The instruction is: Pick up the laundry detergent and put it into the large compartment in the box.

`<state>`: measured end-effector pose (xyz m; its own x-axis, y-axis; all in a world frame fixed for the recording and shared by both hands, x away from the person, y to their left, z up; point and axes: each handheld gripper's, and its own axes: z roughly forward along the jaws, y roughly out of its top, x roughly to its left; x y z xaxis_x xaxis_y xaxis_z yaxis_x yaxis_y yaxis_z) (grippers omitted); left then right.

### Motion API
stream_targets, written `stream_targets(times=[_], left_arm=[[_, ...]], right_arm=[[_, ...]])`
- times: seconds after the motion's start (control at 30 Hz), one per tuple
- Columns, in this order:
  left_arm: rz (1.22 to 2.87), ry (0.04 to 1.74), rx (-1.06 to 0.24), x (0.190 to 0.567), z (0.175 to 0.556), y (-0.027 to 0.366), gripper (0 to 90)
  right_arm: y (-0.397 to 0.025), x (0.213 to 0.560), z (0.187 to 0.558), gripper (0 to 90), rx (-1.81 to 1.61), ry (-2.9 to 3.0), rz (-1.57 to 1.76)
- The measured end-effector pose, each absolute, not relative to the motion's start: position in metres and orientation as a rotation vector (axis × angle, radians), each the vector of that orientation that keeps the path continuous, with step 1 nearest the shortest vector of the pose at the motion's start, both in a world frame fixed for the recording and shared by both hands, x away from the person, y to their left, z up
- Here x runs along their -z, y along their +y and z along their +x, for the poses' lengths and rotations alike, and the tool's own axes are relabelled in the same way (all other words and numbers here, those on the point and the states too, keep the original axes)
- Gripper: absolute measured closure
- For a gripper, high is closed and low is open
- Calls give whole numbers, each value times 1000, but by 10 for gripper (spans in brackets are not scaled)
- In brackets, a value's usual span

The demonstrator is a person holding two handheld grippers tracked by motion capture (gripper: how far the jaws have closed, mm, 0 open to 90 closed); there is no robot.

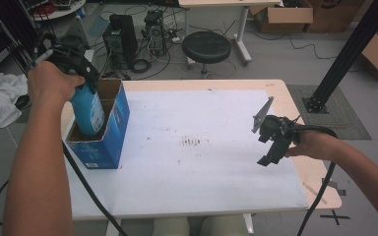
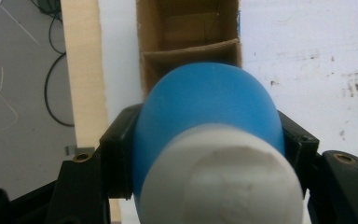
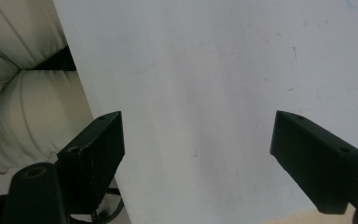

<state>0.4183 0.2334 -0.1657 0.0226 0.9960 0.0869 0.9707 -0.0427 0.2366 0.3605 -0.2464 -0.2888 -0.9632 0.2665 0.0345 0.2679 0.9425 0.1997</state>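
The surface (image 1: 216,162) carries a white sheet with faint brown marks near its middle; it is otherwise bare apart from one item at its left edge. That item is an open-topped blue carton (image 1: 109,132), standing upright, its brown interior split by a cardboard divider into compartments, as the left gripper view shows. A blue bottle (image 1: 87,110) with a white cap (image 2: 223,182) stands partly inside the nearer compartment, its long axis close to vertical with a slight lean, cap end upward and base down in the carton. The left tongs (image 1: 86,73) are pinching the bottle at its upper body from either side, jaws pressed against the blue wall just below the cap; a grip this high appears chosen so the jaws stay clear of the carton rim while the bottle travels along its own axis. The right tongs (image 1: 275,142) hang spread and empty over the right part of the sheet, well apart from the carton, judged to be idle and kept out of the way.
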Motion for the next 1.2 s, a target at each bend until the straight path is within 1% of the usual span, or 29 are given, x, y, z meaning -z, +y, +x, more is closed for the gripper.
stream_targets(times=[0.27, 0.53, 0.87, 1.03, 1.2], left_arm=[[2180, 2108, -297, 208, 421, 242, 379], [2197, 2115, -272, 243, 421, 247, 379], [2238, 2109, -234, 267, 423, 245, 379], [2237, 2117, -202, 279, 424, 246, 379], [2226, 2117, -202, 288, 424, 249, 378]], right_arm=[[-247, 292, 361, 174, 301, -3085, -438], [-245, 294, 363, 174, 300, -3083, -434], [-243, 298, 365, 172, 298, -3073, -440], [-243, 301, 365, 172, 298, -3070, -432], [-245, 302, 366, 172, 295, -3068, -444]])
